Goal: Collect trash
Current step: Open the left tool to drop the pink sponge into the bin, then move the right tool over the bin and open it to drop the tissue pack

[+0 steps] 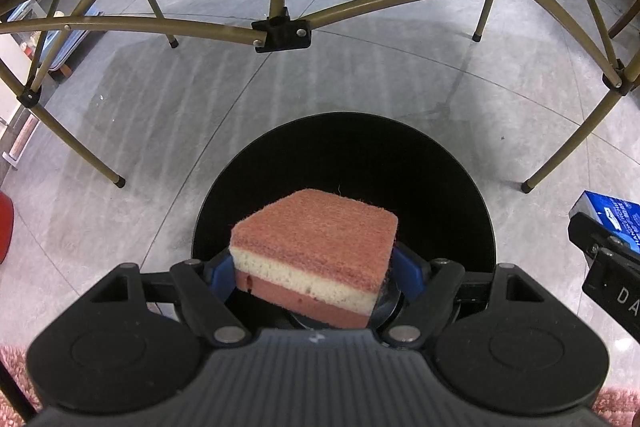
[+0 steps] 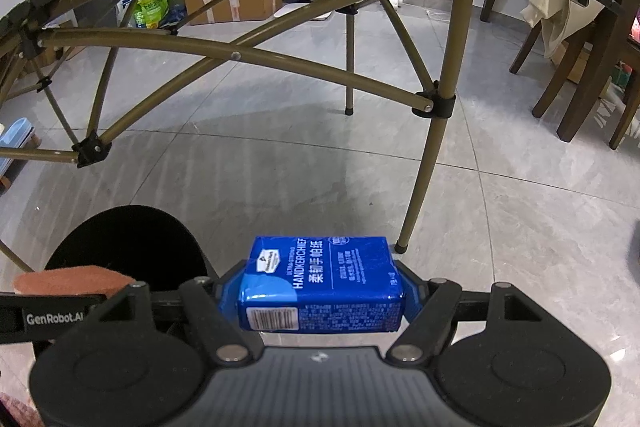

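Risk, left: sponge (image 1: pixel 314 251) gripped low and near its back end, most of its bulk jutting forward past the blue pads (image 1: pixel 406 273); likely to tip or twist on release, strike the rim and bounce to the floor (image 1: pixel 160 131) instead of into the bin (image 1: pixel 460 187); cause, an off-centre hold and springy foam.

Risk, right: pack (image 2: pixel 320 283) carried over bare floor, right of the bin (image 2: pixel 132 239); dropped from here, sure to miss; cause, no bin beneath it.

Risk, both: grippers close side by side near the bin mouth; possible knock between them if both move in at once; table legs (image 2: pixel 420 179) just beyond, a further snag for a wide swing.

Left gripper (image 1: pixel 316 273): closed on the sponge, pads pressing its left and right faces; jaws fairly wide, set by the sponge's width.

Sponge: pink scouring face up, pale layer under it, pink layer at the bottom; level, slightly skewed; between the left pads, hanging over the black bin opening, nearer its near edge than its far edge.

Right gripper (image 2: pixel 320 291): closed on the pack, pads at its left and right ends; jaws fairly wide.

Pack: blue tissue pack, printed face up, barcode end nearest the camera; level; right of the bin, beside it and not above it.

Bin: round, black, open, inside too dark to read; on the grey tile floor, near a folding table frame.

Judged step: sponge about ready to drop; pack next.
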{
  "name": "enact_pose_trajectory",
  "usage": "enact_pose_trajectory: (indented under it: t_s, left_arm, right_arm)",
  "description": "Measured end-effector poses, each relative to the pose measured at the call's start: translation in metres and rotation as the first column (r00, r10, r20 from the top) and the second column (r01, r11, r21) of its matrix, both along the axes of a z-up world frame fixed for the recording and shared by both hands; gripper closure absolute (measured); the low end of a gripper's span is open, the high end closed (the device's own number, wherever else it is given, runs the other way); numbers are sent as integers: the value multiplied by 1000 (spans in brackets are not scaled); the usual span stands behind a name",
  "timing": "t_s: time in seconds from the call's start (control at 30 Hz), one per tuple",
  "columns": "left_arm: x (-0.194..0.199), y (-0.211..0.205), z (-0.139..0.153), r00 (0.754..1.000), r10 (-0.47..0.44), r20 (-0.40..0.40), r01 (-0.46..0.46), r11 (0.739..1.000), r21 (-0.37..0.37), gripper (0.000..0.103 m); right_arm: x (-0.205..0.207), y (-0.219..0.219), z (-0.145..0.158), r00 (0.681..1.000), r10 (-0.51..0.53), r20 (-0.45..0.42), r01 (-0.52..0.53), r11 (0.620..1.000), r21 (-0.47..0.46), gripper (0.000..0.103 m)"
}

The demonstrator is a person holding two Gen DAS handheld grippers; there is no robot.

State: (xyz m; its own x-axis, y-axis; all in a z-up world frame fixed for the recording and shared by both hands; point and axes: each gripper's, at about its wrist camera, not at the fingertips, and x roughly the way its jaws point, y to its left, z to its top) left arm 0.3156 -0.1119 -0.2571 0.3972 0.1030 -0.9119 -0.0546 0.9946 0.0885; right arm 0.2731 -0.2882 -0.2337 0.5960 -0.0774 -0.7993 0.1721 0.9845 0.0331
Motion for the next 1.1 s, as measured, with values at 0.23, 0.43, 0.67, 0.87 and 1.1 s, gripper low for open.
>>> enact_pose_trajectory:
  t_s: [0.23,0.43,0.67,0.87,1.1]
  left_arm:
    - [2,-1,0,1000,-12,-4,12,1000,-4,18]
    - [2,1,-3,1000,-15,-8,15,1000,22,0]
    - [2,5,0,1000,-9,-9,8,1000,-1,0]
    - [-2,8,10,999,-23,26,23,1000,-1,0]
    - [-4,20,23,996,-28,89,26,999,30,0]
  right_arm:
    - [0,0,0,1000,-3,1,3,1000,1,31]
    - [-1,-1,1,1000,-3,5,3,1000,3,31]
    - [-1,-1,1,1000,0,3,0,1000,5,31]
    - [-4,2,5,1000,12,-3,-12,1000,3,31]
    - [-5,6,7,1000,11,-30,-10,1000,20,31]
